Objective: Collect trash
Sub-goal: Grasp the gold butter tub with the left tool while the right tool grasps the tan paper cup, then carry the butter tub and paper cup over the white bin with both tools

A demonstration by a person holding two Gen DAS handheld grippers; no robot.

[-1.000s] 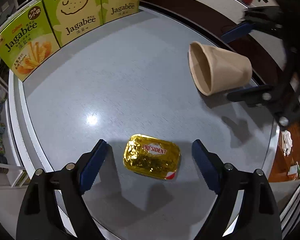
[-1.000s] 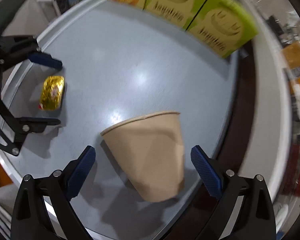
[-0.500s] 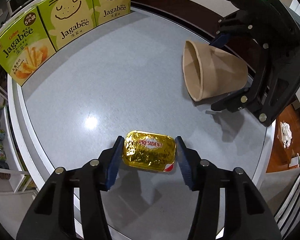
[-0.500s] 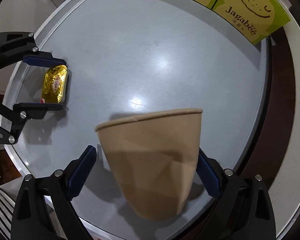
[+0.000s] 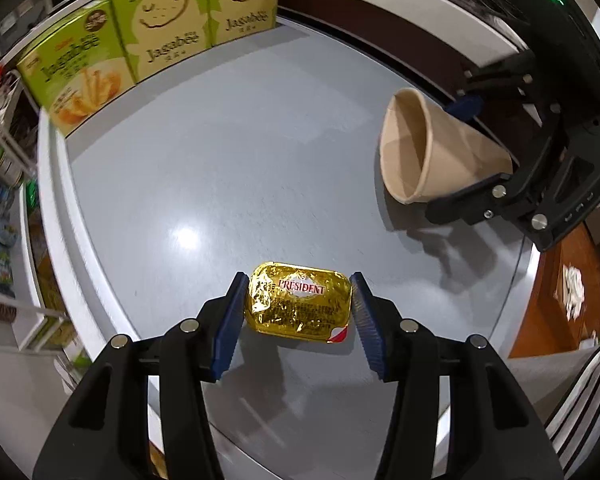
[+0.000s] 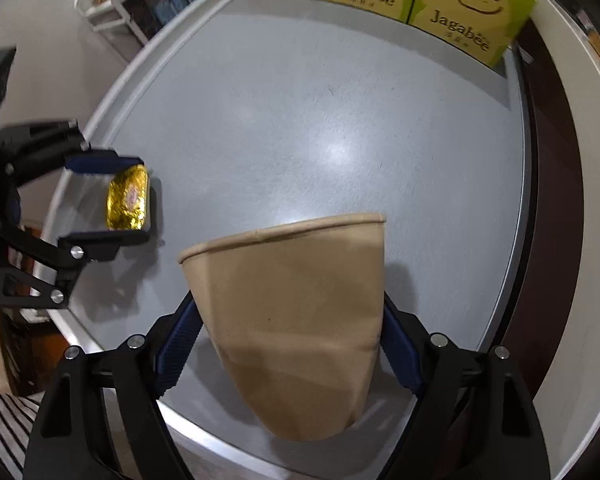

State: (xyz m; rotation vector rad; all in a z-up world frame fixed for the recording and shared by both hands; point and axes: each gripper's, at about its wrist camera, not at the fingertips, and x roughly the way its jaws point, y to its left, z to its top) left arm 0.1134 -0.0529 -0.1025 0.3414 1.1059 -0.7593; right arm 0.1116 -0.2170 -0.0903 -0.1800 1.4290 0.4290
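Observation:
A gold foil butter packet (image 5: 298,306) marked PRESIDENT lies near the front rim of the grey round table (image 5: 260,140). My left gripper (image 5: 298,280) is shut on it, with a blue pad against each short end. From the right wrist view the packet (image 6: 127,198) shows between the left gripper's (image 6: 142,199) fingers. A tan paper cup (image 6: 292,320) lies on its side, mouth away from me. My right gripper (image 6: 287,304) straddles it; its jaws are closing and the pads press the cup's sides. In the left wrist view the cup (image 5: 404,152) lies at the right.
Three green Jagabee boxes (image 5: 172,36) stand in a row along the table's far edge. A raised white rim (image 5: 56,200) rings the table. Shelves with goods (image 5: 0,200) stand beyond the left side, and striped cloth (image 5: 580,400) shows at the lower right.
The left jaws went from wide open to closed on the butter packet. The right gripper came down around the cup and its jaws narrowed onto its sides.

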